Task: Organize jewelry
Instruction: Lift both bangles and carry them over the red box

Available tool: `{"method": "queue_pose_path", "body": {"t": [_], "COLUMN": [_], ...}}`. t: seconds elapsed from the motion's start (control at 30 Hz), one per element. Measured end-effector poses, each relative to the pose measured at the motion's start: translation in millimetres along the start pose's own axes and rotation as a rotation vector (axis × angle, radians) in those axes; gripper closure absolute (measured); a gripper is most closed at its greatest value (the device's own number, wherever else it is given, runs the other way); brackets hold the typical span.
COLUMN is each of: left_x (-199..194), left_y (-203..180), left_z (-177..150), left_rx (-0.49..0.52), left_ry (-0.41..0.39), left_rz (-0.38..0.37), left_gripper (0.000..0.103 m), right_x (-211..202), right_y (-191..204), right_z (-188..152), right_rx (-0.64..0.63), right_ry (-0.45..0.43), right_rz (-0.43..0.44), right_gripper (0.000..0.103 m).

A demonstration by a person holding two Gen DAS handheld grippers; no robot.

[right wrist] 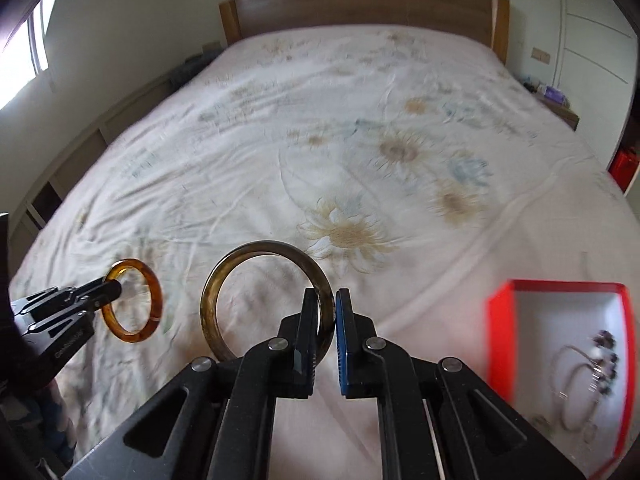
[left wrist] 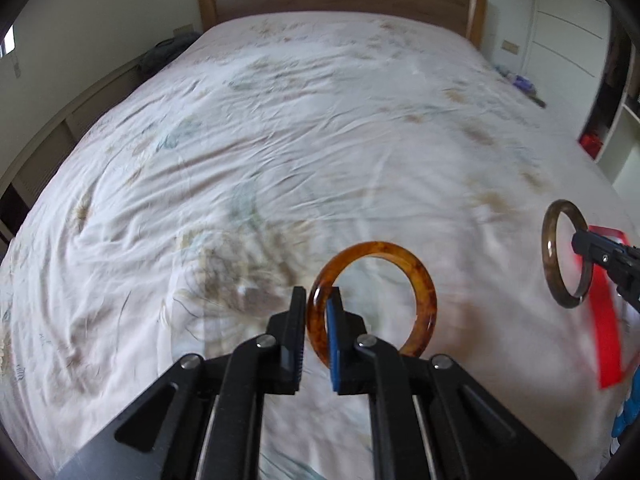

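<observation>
both fingers are clamped on bangles: left gripper (left wrist: 316, 300) on the amber tortoiseshell resin bangle (left wrist: 416, 276), right gripper (right wrist: 326, 300) on the olive-brown translucent stone bangle (right wrist: 224, 276). i'd swing each over the red cardboard box with a white inside (right wrist: 496, 320) and go low before letting go, so nothing bounces.

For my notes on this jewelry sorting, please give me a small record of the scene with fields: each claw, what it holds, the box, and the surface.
left claw: shut on amber bangle, held up off the bed
right claw: shut on olive-brown bangle, held up off the bed
red box: open, white inside, on the bed to the right
box contents: beaded jewelry, blurred
surface: bed sheet with flower print
</observation>
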State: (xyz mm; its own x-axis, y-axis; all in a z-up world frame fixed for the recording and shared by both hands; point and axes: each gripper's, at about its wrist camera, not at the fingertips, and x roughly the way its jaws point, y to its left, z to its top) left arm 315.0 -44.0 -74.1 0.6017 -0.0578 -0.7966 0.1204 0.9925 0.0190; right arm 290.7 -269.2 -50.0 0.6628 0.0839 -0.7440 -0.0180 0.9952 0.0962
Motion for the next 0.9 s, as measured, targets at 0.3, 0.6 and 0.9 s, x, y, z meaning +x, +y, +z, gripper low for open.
{"method": "queue_pose_path", "body": {"t": [0.3, 0.6, 0.9], "left_x": [-48.3, -23.7, 25.5], "left_y": [-121.4, -265.8, -341.9], "left_z": [4.5, 8.2, -0.9], "left_rx": [0.092, 0.231, 0.322], "left_ry": [-0.03, 0.016, 0.094], "left_rz": [-0.178, -0.27, -0.261], "left_gripper": [0.094, 0.094, 0.094], "right_x": [-60.4, -49.4, -13.8], "right_y": [-111.7, -208.9, -251.2], "right_z": [-19.3, -31.2, -42.1], "right_rx": [0.095, 0.127, 0.124], "right_ry": [-0.016, 0.045, 0.111], "right_rz": [-0.145, -0.257, -0.31], "right_gripper": [0.094, 0.094, 0.094]}}
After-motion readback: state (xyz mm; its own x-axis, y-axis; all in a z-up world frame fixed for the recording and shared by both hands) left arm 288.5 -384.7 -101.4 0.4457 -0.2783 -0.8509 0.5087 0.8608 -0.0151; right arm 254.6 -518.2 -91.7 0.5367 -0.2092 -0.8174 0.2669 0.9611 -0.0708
